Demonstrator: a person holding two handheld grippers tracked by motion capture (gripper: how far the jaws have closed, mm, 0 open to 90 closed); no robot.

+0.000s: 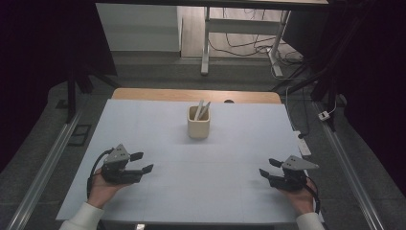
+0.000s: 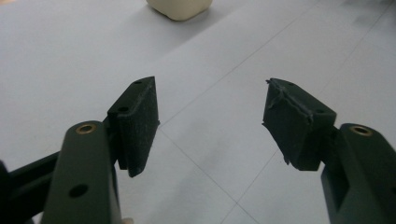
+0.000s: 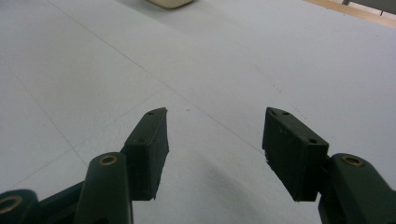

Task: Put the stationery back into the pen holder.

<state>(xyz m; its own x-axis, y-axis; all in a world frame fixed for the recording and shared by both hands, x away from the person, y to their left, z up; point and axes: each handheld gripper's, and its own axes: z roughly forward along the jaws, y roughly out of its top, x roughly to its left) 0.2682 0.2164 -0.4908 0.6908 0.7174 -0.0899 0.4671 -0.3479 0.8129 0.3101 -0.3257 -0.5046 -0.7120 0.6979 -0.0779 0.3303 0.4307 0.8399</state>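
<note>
A cream square cup (image 1: 198, 127) stands upright at the middle of the white mat (image 1: 158, 120), with two pale sticks (image 1: 201, 110) leaning in it. My left gripper (image 1: 143, 162) rests low at the near left, open and holding nothing. My right gripper (image 1: 268, 167) sits at the near right, also open and bare. In the left gripper view the open jaws frame bare mat, my left gripper (image 2: 212, 100) pointing toward the cup's base (image 2: 180, 8) at the top edge. In the right gripper view my right gripper (image 3: 216, 112) is spread over bare mat, the cup's base (image 3: 169, 3) just at the top.
The mat covers a wooden table whose far edge (image 1: 196, 95) shows beyond the cup. Behind it stand white desk legs (image 1: 206, 43) and cables on the floor. Metal rails (image 1: 45, 167) run along both sides of the table.
</note>
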